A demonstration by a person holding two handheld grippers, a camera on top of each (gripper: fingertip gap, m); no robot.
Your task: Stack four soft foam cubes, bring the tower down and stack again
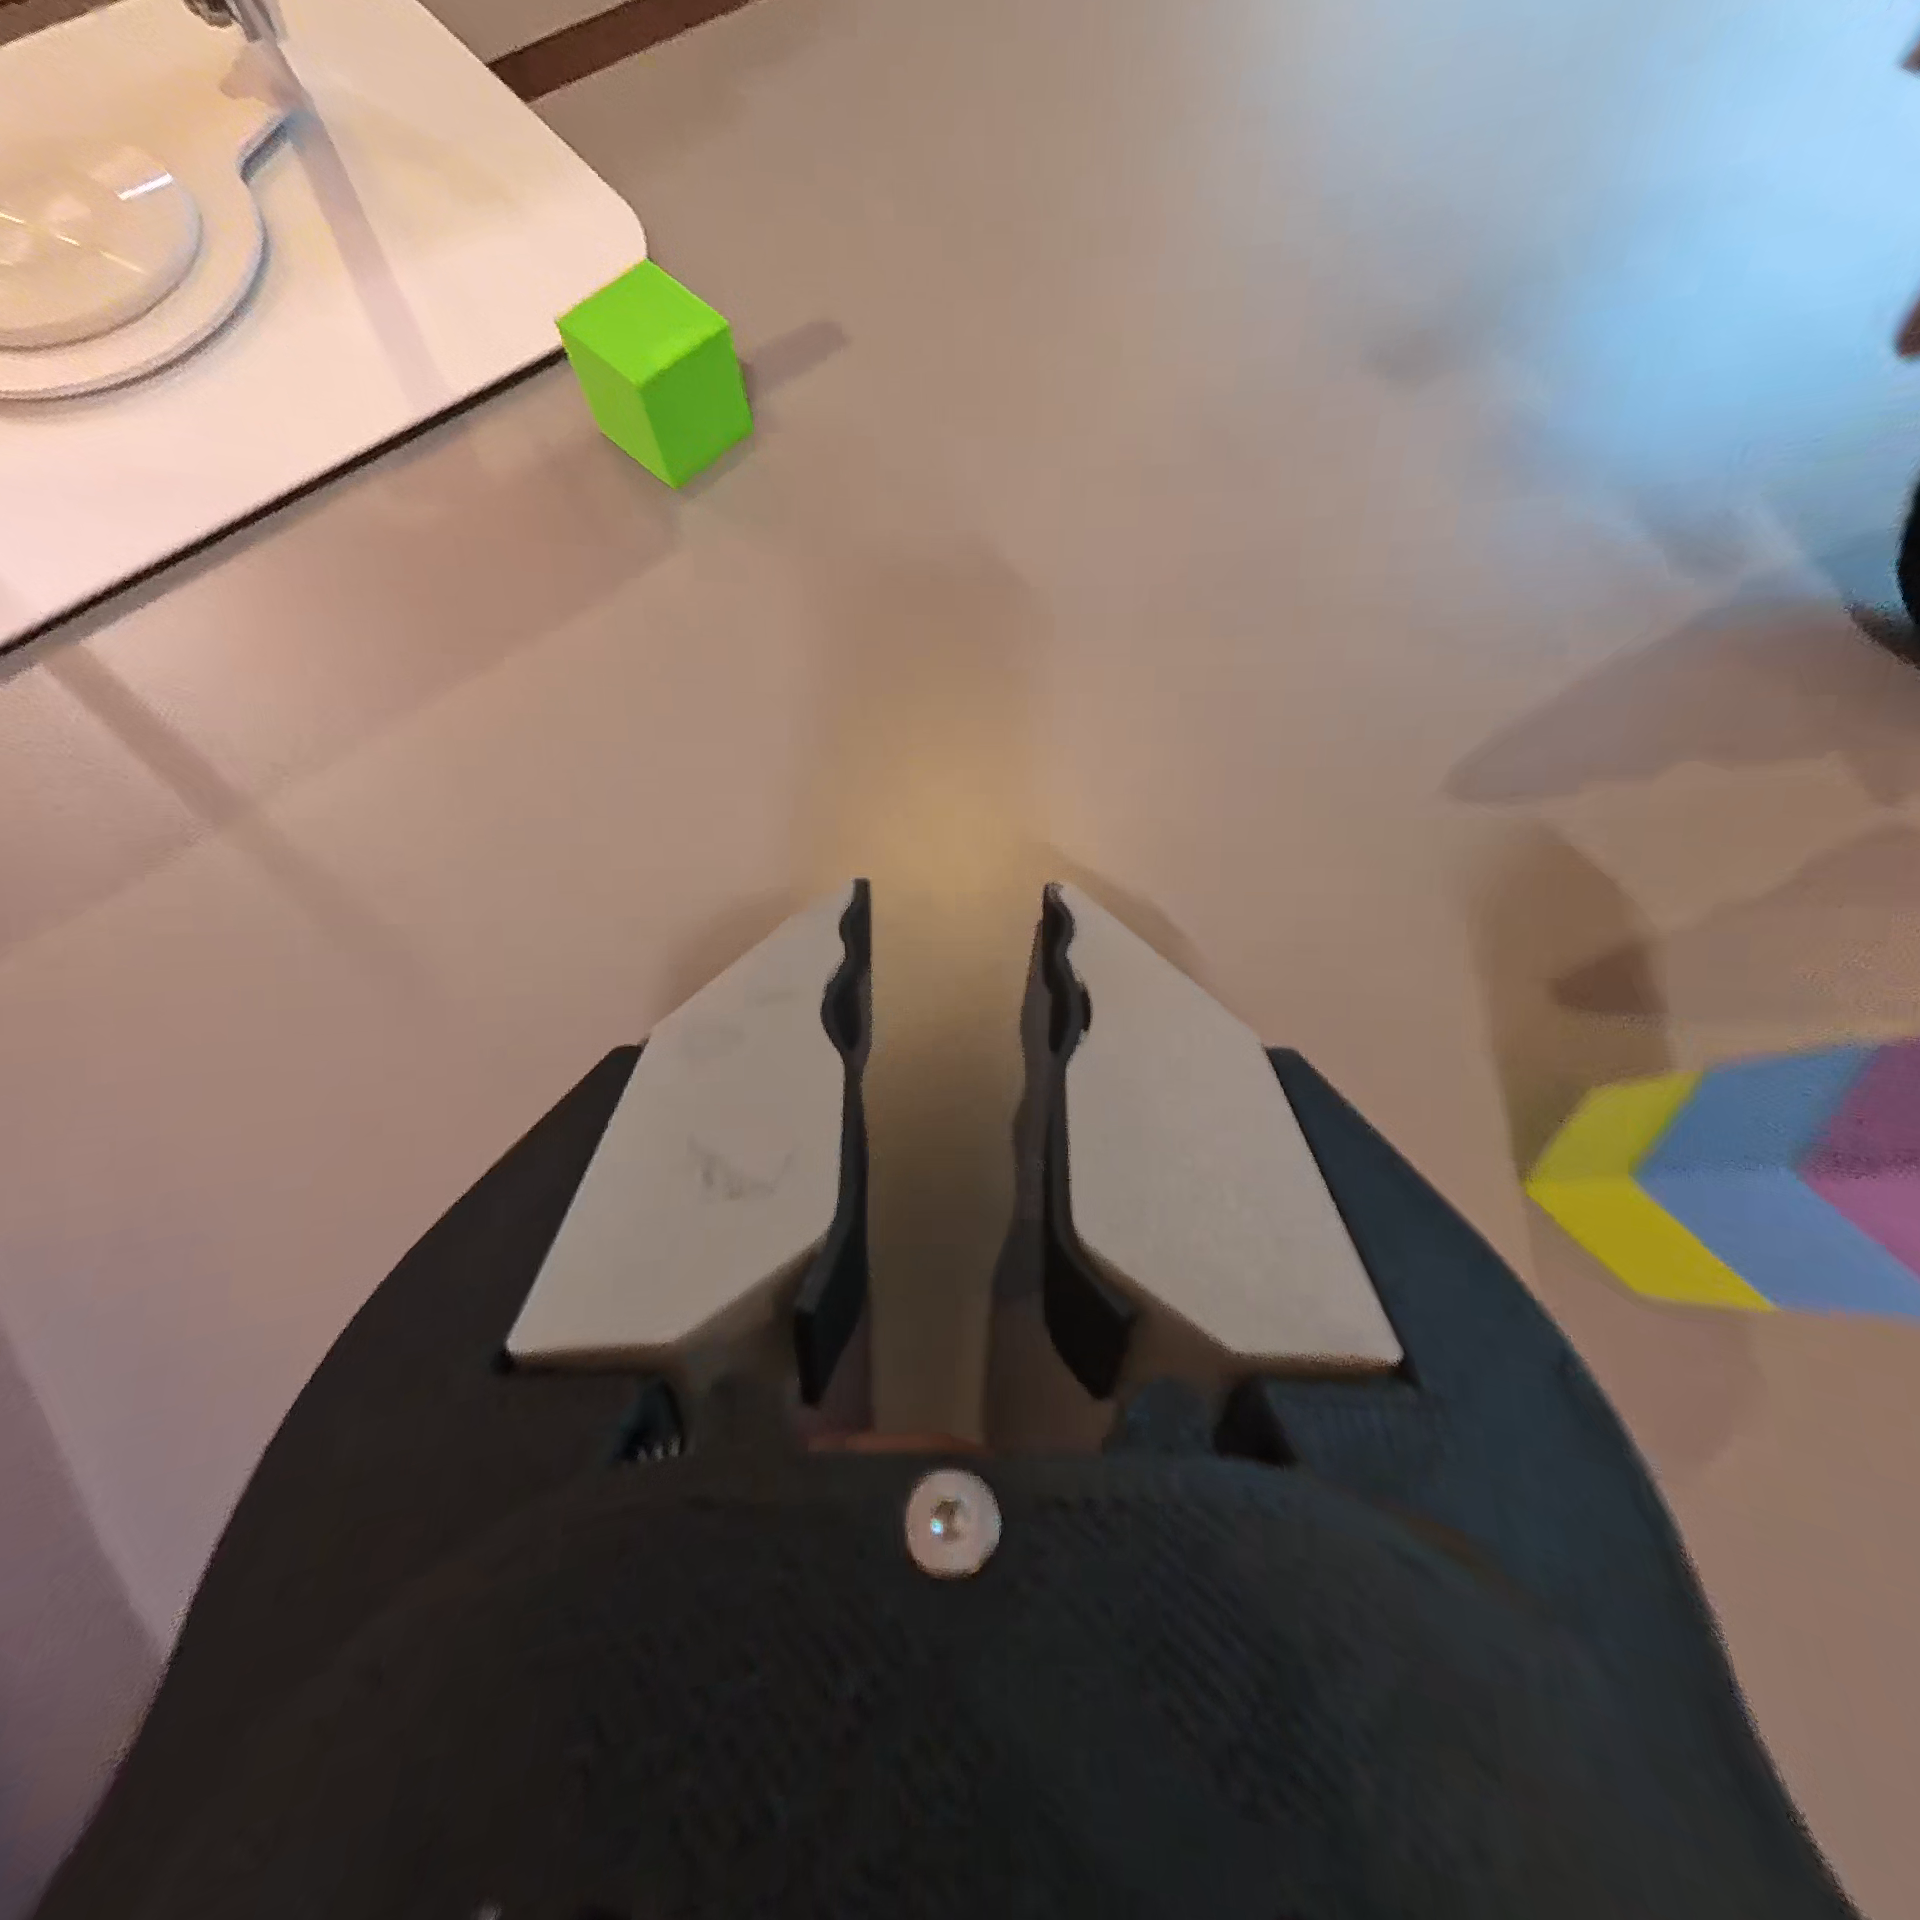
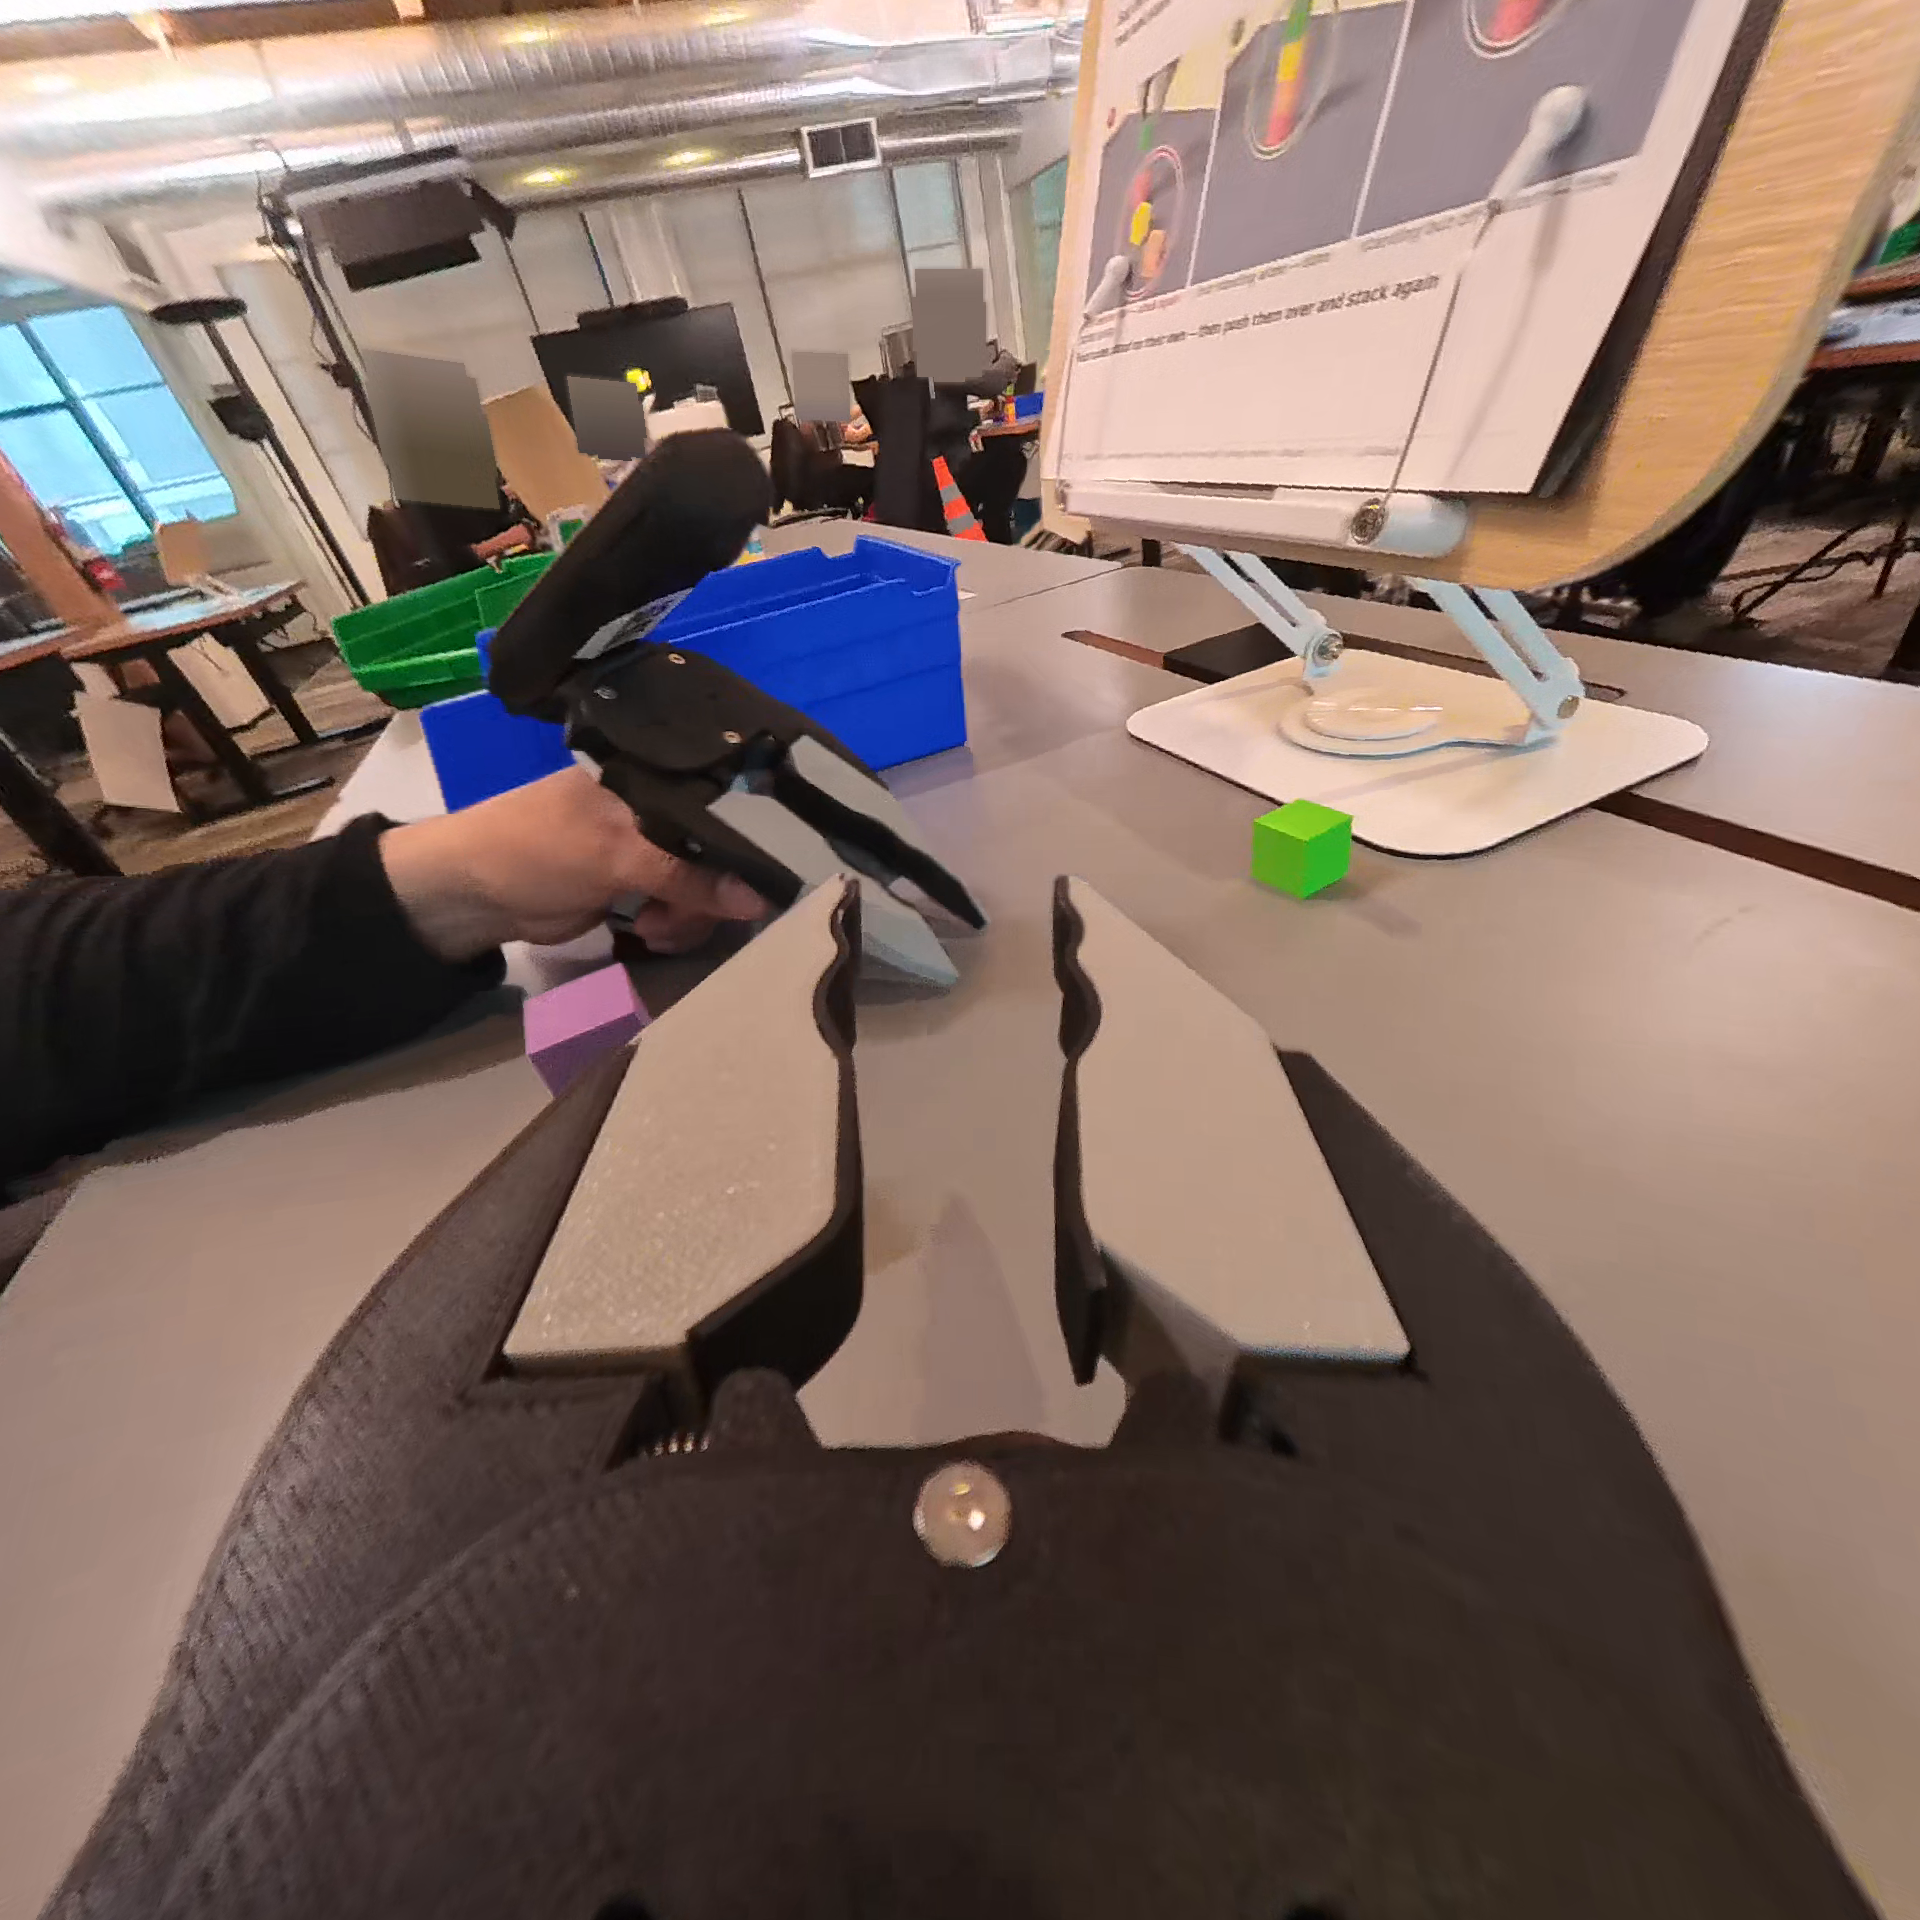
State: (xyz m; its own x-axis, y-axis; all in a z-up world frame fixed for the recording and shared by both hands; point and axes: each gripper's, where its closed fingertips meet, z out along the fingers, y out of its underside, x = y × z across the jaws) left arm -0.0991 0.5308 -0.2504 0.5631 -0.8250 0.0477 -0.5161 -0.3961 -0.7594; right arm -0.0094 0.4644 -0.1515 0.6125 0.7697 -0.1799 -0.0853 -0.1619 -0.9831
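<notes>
- Left wrist view: the left claw (image 1: 954,894) stood released above the grey tabletop (image 1: 1143,416), its fingers parted with nothing between them.
- The green cube (image 1: 657,374) sat alone on the tabletop ahead and to the left, just beside the corner of the white stand base (image 1: 436,208).
- At the right edge, a yellow cube (image 1: 1621,1195), a blue cube (image 1: 1756,1184) and a purple cube (image 1: 1870,1153) were stacked in one column; the purple one was cut off by the frame.
- Right wrist view: the right claw (image 2: 956,894) was also released and empty, over bare tabletop (image 2: 1558,1039).
- The left claw (image 2: 914,925) appeared ahead on the left, held by a hand (image 2: 540,873) in a black sleeve, its tips angled down toward the tabletop.
- The purple cube (image 2: 582,1023) showed just below that hand; what lay beneath it was hidden.
- The green cube (image 2: 1301,847) rested well to the right, just beside the stand base (image 2: 1621,769).
- A blue bin (image 2: 831,655) and a green bin (image 2: 426,634) stood farther back.
</notes>
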